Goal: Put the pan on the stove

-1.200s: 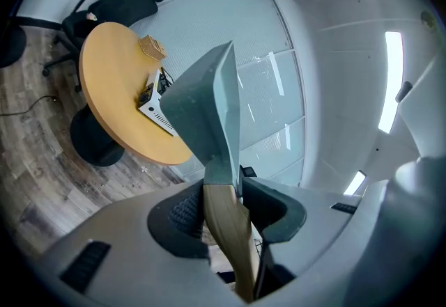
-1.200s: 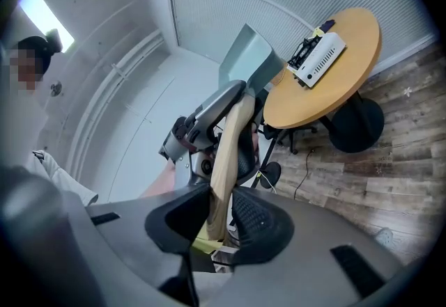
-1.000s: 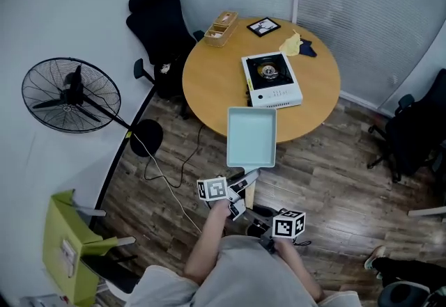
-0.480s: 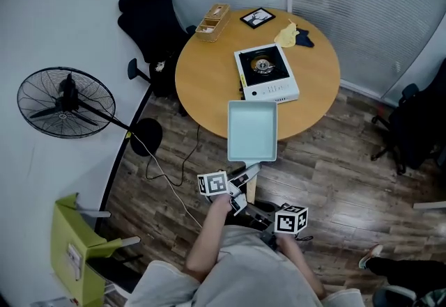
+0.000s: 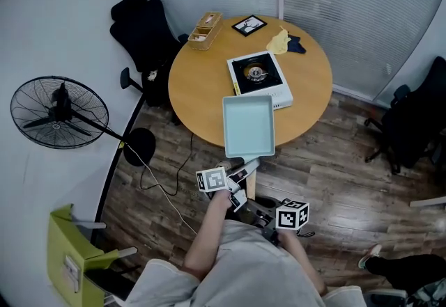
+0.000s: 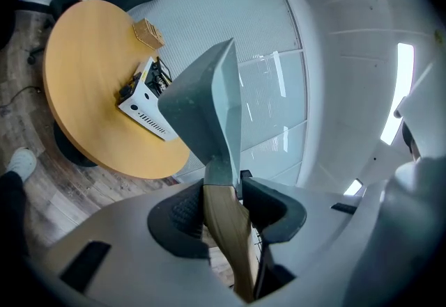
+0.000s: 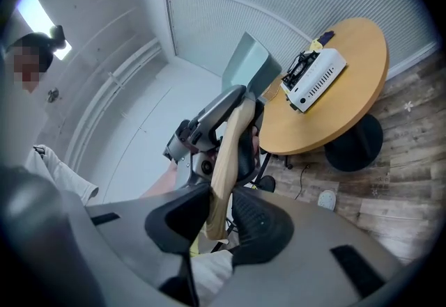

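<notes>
The pan (image 5: 248, 124) is a pale blue rectangular tray with a wooden handle (image 5: 249, 184). It hangs level over the near edge of the round wooden table (image 5: 202, 90), and its far rim reaches the white portable stove (image 5: 256, 76). My left gripper (image 5: 239, 175) is shut on the handle (image 6: 226, 229) close to the pan (image 6: 209, 104). My right gripper (image 5: 263, 209) is shut on the handle's lower end (image 7: 226, 159). In the right gripper view the pan (image 7: 249, 65) rises ahead of the stove (image 7: 313, 76).
On the table's far side lie a wooden box (image 5: 198, 28), a framed picture (image 5: 249, 25) and a yellow cloth (image 5: 279, 41). A floor fan (image 5: 59, 111) stands to the left, with black chairs (image 5: 139, 27) at the back left and at the right (image 5: 411, 124). A green chair (image 5: 70, 257) is at the lower left.
The pan has moved forward over the table, and its far rim now overlaps the stove's near edge. Both grippers keep their hold on the handle.
</notes>
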Available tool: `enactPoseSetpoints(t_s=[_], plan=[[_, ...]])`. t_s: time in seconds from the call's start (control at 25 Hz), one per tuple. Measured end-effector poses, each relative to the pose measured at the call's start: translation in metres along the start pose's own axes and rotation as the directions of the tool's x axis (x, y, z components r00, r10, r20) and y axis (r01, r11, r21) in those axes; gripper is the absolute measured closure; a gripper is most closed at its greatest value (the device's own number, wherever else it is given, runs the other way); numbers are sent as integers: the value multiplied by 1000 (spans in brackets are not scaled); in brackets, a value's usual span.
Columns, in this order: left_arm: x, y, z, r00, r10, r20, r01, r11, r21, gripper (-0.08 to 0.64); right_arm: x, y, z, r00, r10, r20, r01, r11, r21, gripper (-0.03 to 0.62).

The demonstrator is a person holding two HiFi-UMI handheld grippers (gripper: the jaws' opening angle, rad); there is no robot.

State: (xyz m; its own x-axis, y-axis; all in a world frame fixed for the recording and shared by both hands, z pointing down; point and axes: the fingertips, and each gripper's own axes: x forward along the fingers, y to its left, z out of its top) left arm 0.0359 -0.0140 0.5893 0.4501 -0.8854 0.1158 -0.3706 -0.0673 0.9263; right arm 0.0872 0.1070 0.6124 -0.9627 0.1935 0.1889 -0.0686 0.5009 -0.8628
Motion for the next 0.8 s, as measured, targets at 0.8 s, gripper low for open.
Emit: enactPoseSetpoints(t_s=[0.8], plan=[[74,73,140,968,-41,-248,34,999,-29,393,115,-66,132,975,-167,145,155,983,95,480]])
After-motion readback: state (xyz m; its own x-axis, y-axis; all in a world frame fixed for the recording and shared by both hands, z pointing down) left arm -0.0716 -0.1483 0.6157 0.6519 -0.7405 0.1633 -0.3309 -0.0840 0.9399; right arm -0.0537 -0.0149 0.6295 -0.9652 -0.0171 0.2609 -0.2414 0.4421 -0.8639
